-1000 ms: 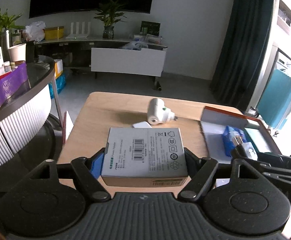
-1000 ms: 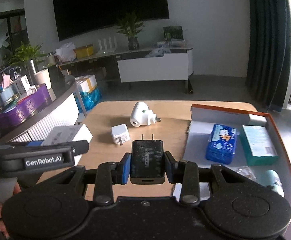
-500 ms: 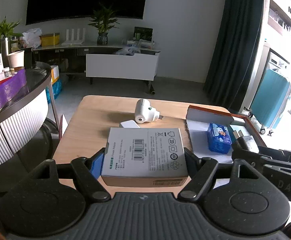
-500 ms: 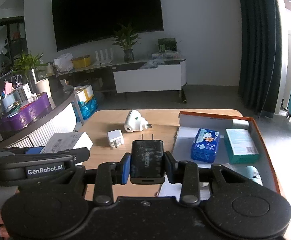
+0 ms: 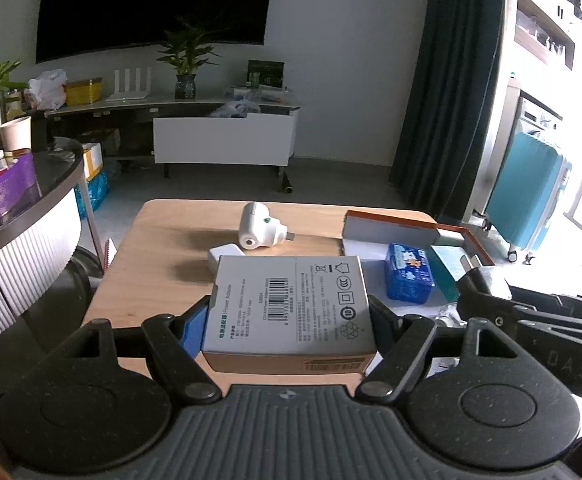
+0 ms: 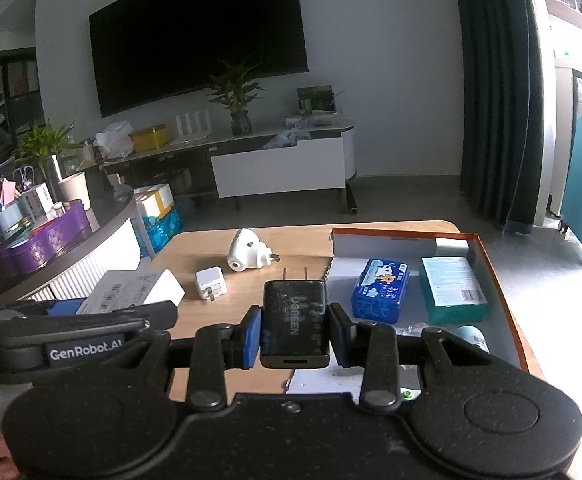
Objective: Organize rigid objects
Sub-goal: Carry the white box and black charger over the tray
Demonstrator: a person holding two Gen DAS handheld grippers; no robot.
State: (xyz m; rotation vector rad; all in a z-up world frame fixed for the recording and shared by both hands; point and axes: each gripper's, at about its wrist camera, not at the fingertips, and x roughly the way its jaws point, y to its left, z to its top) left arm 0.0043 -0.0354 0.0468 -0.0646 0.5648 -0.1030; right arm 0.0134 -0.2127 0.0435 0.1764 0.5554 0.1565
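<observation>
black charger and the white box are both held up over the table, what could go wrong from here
The black charger is pinched only at its lower half, prongs forward; it could pivot or catch the tray wall. The white box is wide and smooth-sided, so it may slip. The two grippers sit close together and could bump.

The left tool (image 5: 289,312) and right tool (image 6: 294,322) sat side by side, angled downward, each clamped on a load.
</observation>
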